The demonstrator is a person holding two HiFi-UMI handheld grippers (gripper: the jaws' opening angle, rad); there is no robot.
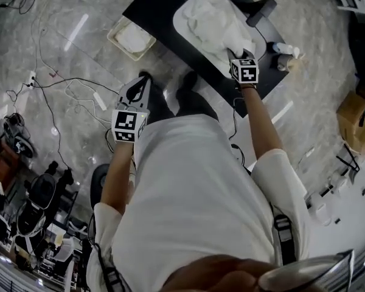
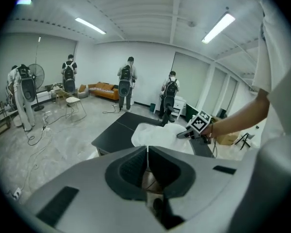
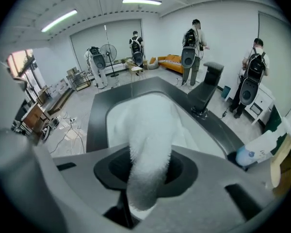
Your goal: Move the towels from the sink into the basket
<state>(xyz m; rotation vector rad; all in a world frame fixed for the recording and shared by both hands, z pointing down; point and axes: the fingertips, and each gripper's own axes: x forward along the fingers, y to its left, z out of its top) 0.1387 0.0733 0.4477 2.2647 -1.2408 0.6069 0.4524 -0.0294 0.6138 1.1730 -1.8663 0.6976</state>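
Observation:
White towels [image 1: 214, 26] fill the white sink [image 1: 181, 16] set in a black counter [image 1: 152, 5]. My right gripper [image 1: 234, 55] is shut on a white towel [image 3: 149, 144], which hangs up out of the sink between the pads. In the left gripper view the same pile of towels [image 2: 157, 135] shows, with the right gripper [image 2: 184, 134] on it. My left gripper [image 1: 135, 92] hovers over the floor beside the counter, shut with nothing between its pads [image 2: 146, 171]. A cream basket [image 1: 131, 38] stands on the floor left of the counter with something white inside.
A black faucet [image 3: 203, 93] rises at the sink's far side. Bottles [image 1: 285, 52] stand at the counter's right end. Cables [image 1: 61, 84] run across the marble floor. Several people with backpacks [image 2: 125, 81] stand in the room's far part. A cardboard box [image 1: 356, 120] sits at right.

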